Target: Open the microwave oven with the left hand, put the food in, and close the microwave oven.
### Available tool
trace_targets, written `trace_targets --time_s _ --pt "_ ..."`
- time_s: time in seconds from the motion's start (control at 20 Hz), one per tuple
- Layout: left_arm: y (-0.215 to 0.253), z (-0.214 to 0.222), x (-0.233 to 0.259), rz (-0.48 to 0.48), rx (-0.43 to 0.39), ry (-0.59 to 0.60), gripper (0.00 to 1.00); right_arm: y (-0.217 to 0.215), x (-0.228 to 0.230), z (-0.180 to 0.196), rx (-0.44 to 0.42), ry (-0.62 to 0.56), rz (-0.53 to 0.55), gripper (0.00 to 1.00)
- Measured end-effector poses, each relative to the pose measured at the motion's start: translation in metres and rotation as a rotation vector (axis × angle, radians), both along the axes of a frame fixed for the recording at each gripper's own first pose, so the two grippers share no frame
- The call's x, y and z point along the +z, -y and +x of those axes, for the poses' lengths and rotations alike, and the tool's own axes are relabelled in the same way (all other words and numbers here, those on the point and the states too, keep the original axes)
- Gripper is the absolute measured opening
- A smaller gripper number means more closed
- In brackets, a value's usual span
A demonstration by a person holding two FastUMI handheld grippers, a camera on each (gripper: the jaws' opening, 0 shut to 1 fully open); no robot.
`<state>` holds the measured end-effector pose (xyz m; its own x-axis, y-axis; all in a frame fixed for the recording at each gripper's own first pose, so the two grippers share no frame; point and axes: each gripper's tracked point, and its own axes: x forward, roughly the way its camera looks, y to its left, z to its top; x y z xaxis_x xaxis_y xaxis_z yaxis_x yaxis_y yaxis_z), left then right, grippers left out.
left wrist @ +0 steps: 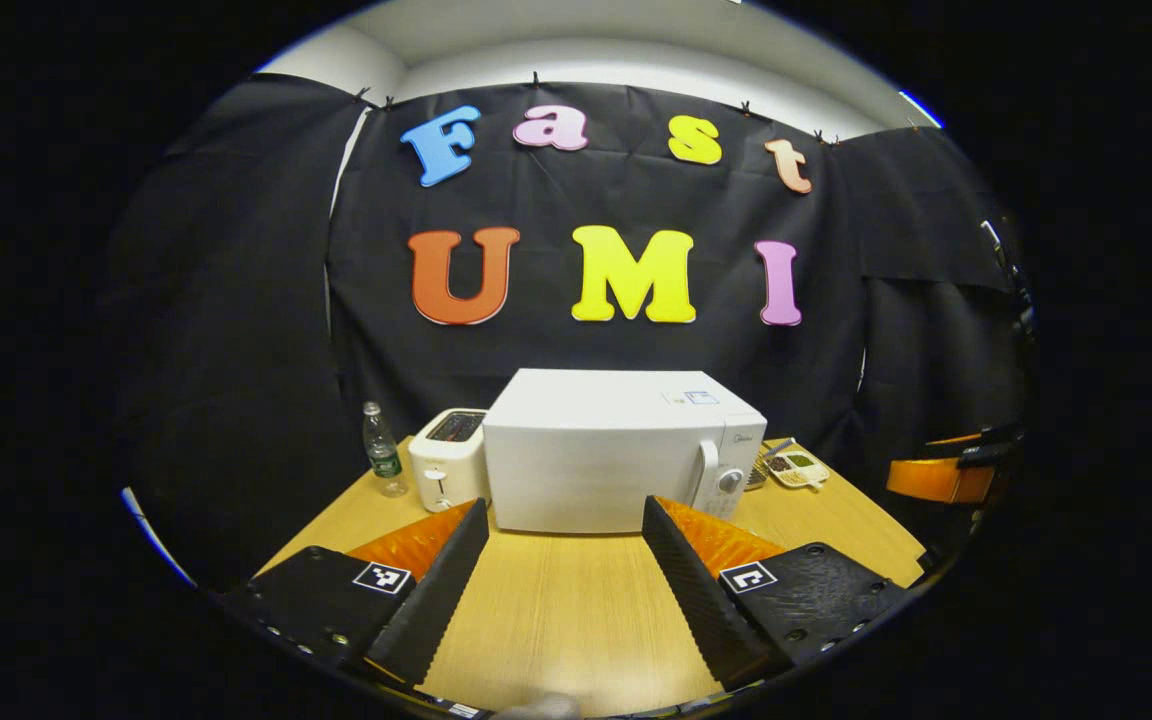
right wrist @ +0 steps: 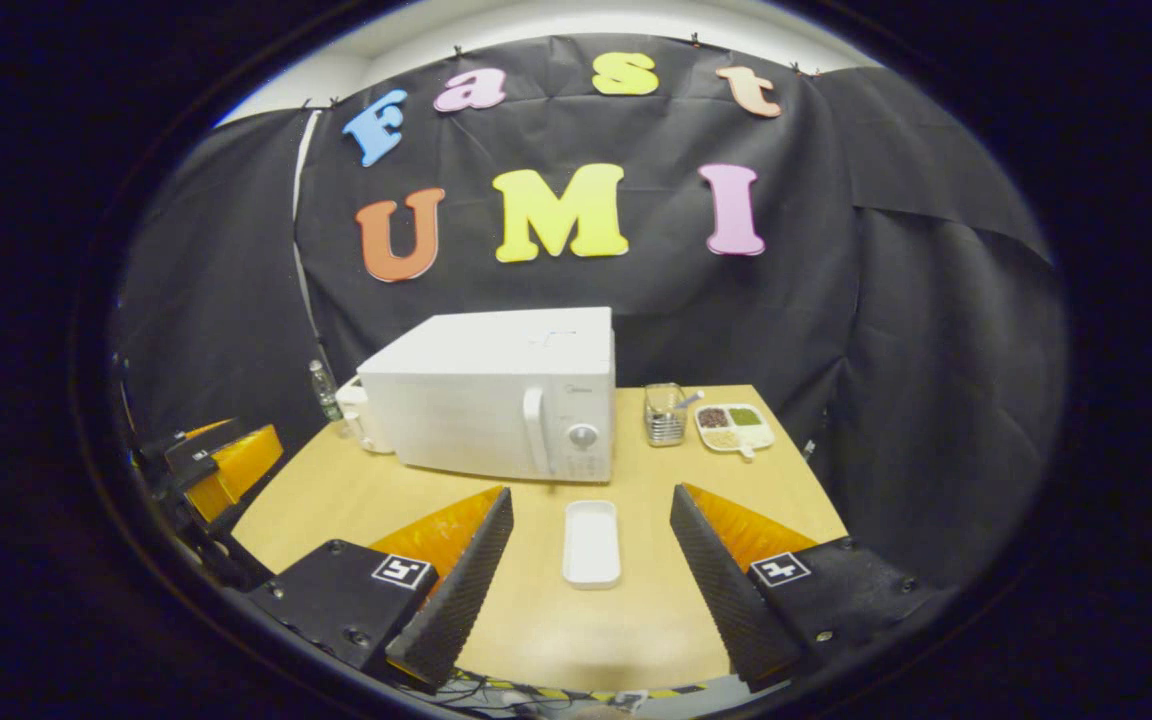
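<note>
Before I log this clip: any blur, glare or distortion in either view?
Left gripper view: sharp, evenly lit, no glare on the microwave oven; fisheye bends the table edges. Right gripper view: equally sharp; white tray crisp, soft shadow under the microwave.

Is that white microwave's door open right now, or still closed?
Closed. The microwave door lies flush with its front, the handle upright beside the knob, no gap showing. Both tools hang back, open, touching nothing.

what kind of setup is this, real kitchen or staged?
Likely a staged recording booth, not a real kitchen: black cloth wall draped behind a light wooden table, which holds a white microwave oven, a white toaster and a clear plastic bottle.
</note>
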<state>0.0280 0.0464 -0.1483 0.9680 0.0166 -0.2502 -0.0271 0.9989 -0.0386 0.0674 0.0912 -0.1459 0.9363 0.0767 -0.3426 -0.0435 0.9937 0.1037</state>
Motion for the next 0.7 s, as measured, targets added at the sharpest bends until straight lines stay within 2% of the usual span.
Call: trace_targets --time_s 0.05,0.1,0.3,0.35,0.55,0.6,0.7 --pt "-0.009 -0.005 0.013 0.003 0.009 0.023 0.96 -0.009 0.008 0.000 0.008 0.020 -0.001 0.91" --pt "-0.018 -0.011 0.026 0.005 0.019 0.043 0.96 -0.016 0.015 -0.001 0.013 0.041 -0.002 1.00" --pt "-0.041 -0.018 0.053 0.037 0.036 0.077 0.95 -0.039 0.052 -0.005 0.031 0.126 0.008 1.00" --pt "-0.043 -0.019 0.059 0.036 0.040 0.083 0.95 -0.040 0.060 -0.006 0.025 0.145 0.006 0.91" --pt "-0.046 -0.017 0.077 0.039 0.028 0.111 0.95 -0.041 0.091 -0.011 0.015 0.218 0.003 0.91" --pt "-0.046 -0.016 0.082 0.045 0.023 0.119 0.95 -0.039 0.096 -0.013 0.012 0.231 0.002 1.00" --pt "-0.042 -0.013 0.087 0.048 0.010 0.131 0.95 -0.036 0.103 -0.016 0.001 0.245 0.003 1.00"
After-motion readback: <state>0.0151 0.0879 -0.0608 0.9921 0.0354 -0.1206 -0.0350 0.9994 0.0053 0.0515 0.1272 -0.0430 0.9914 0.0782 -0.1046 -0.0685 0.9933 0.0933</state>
